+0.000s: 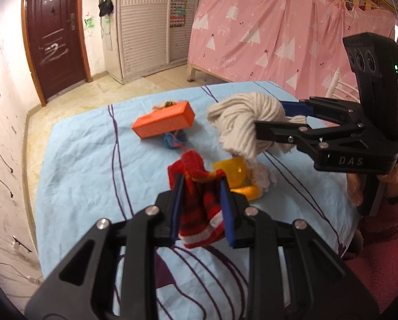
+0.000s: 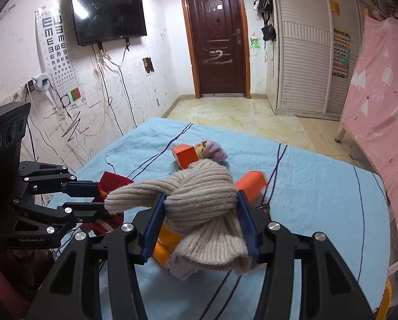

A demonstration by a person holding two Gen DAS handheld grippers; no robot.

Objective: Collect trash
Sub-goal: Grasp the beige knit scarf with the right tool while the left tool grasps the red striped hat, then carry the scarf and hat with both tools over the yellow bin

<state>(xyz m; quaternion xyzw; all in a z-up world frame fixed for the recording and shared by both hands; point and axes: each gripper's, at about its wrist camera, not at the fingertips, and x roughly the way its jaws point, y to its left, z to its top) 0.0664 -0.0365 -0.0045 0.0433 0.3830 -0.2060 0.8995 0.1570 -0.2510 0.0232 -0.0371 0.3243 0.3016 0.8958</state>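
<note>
1. Step in hand: pick-up. Both items appear lifted clear of the bed point(image 1: 73, 165), though contact underneath is hard to judge.
2. Left gripper point(image 1: 201, 208): clenched on a red knit point(image 1: 199, 213), which hangs between the blue pads point(image 1: 227, 213).
3. Right gripper point(image 2: 200, 224): clamped around a beige knit point(image 2: 199, 194), a bulky knotted bundle that droops below the jaws.
4. The two grippers sit near each other, side by side, over the near part of the bed.
5. Still lying on the sheet: an orange box point(image 1: 163, 122) with blue yarn point(image 1: 175, 140) just beside it, and a yellow cup point(image 1: 232, 172) under the beige knit.
6. Next move, as I judge it: carry both knits to a bin. No bin shows in either view, so its place cannot be told. The drooping beige ends could drag the cup.
7. Surface: light blue sheet with dark lines, creased.
8. Room: tiled floor, brown door point(image 2: 217, 40), wall television point(image 2: 108, 13), pink curtain point(image 1: 279, 34), loose cables on a marked wall.
</note>
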